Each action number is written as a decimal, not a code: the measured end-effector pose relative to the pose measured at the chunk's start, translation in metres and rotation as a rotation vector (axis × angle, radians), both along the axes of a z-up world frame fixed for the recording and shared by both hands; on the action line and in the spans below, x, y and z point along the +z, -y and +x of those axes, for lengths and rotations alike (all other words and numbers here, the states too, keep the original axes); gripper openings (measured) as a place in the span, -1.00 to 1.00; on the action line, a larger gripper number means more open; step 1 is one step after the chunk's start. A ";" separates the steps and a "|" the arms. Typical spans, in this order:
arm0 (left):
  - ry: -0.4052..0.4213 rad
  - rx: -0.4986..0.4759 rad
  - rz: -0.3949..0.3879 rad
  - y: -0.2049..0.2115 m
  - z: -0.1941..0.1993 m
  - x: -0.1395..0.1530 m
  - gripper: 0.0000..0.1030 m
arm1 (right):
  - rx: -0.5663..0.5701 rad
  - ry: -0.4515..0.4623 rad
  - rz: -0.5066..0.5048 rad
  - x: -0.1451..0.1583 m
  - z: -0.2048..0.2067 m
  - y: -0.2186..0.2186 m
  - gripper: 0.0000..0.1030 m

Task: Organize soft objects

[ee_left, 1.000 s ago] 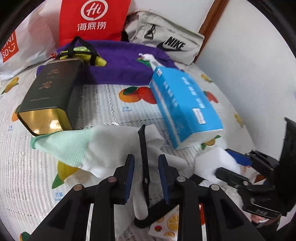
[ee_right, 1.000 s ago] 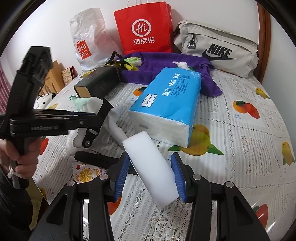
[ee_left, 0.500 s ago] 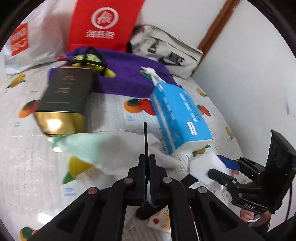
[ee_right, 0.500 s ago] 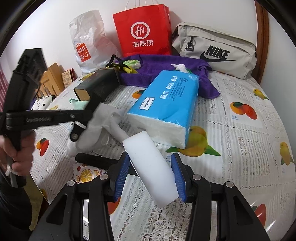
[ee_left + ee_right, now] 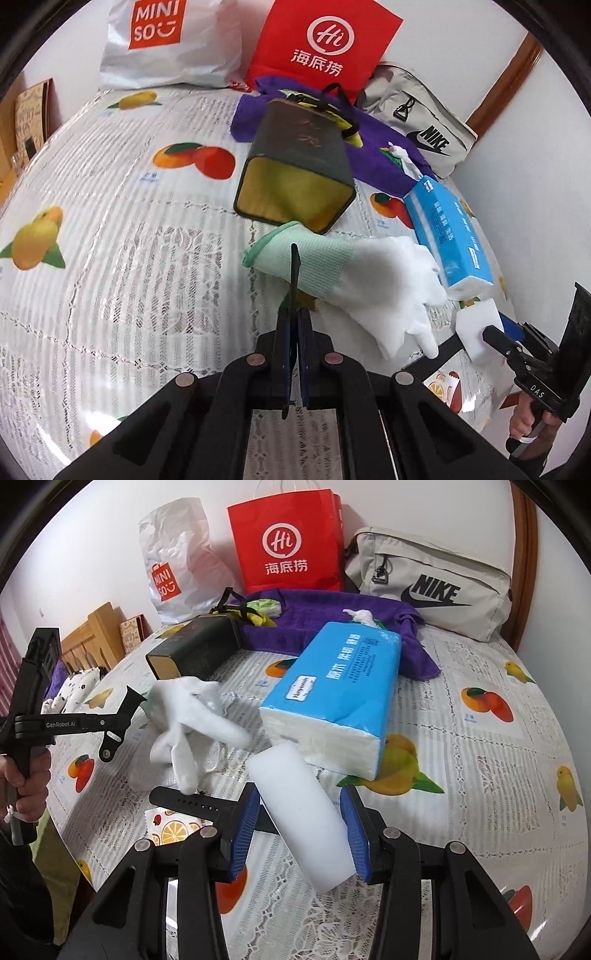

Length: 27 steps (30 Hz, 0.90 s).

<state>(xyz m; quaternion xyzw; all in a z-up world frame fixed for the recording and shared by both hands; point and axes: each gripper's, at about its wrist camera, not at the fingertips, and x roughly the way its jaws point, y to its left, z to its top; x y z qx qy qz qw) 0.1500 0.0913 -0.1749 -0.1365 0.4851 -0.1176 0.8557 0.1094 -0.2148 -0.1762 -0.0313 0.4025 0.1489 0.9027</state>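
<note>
My left gripper [image 5: 294, 314] is shut on a thin black strap [image 5: 294, 269], which sticks up from its jaws over the bed. In the right wrist view that gripper [image 5: 122, 720] hovers at the left, strap [image 5: 127, 701] in its tips, just left of a white glove with a green cuff [image 5: 192, 716]. The glove [image 5: 373, 284] lies crumpled on the bed. My right gripper [image 5: 299, 793] is shut on a white sponge block [image 5: 306, 819], held slantwise between the blue pads. The sponge [image 5: 476, 325] also shows at the right of the left wrist view.
A blue tissue pack [image 5: 340, 698], a dark tin box [image 5: 195, 650] and a purple towel [image 5: 332, 605] lie further back. Red [image 5: 291, 542], white [image 5: 177, 565] and grey [image 5: 432, 587] bags stand along the wall. A second black strap [image 5: 184, 805] rests on a fruit-print packet [image 5: 173, 829].
My left gripper closed on the black strap and carried it left, off the glove. The glove shifted. The right gripper and sponge stayed put.
</note>
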 end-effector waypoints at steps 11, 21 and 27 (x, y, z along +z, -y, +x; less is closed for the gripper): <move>-0.040 -0.013 -0.048 -0.009 0.005 -0.009 -0.91 | -0.040 -0.006 0.014 0.011 0.002 -0.002 -0.13; -0.066 -0.016 -0.056 -0.011 0.009 -0.013 -0.91 | -0.041 -0.066 -0.010 0.003 0.011 -0.003 -0.13; -0.071 -0.020 -0.060 -0.010 0.009 -0.007 -0.91 | -0.028 -0.056 0.009 0.011 0.007 -0.003 -0.13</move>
